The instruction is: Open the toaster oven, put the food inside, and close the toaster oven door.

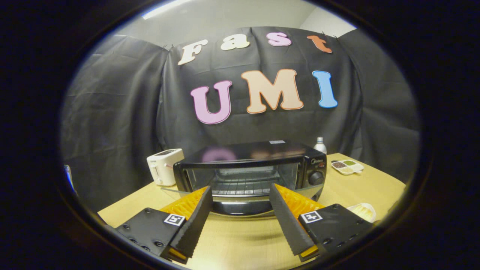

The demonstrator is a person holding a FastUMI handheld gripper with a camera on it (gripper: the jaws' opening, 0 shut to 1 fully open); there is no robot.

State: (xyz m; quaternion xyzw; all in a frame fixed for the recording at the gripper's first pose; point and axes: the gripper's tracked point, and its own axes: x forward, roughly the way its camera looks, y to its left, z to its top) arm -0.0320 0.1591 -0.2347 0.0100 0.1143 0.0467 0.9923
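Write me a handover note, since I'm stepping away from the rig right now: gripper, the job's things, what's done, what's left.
Gripper: open, holding nothing, fingers spread just in front of the toaster oven.
Oven door: already folded down, rack inside bare.
Food: a pale item in a small dish on the table, beside the right finger.
Done: opening.
Left: pick up the food, put it inside, close the door.

tongs [240, 189]: ridged inner faces | black screwed mounting blocks | a square black-and-white marker tag on each

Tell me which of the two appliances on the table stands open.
The black toaster oven, just beyond the open gripper: its glass door hangs down, rack exposed. The white toaster beside it has no door.
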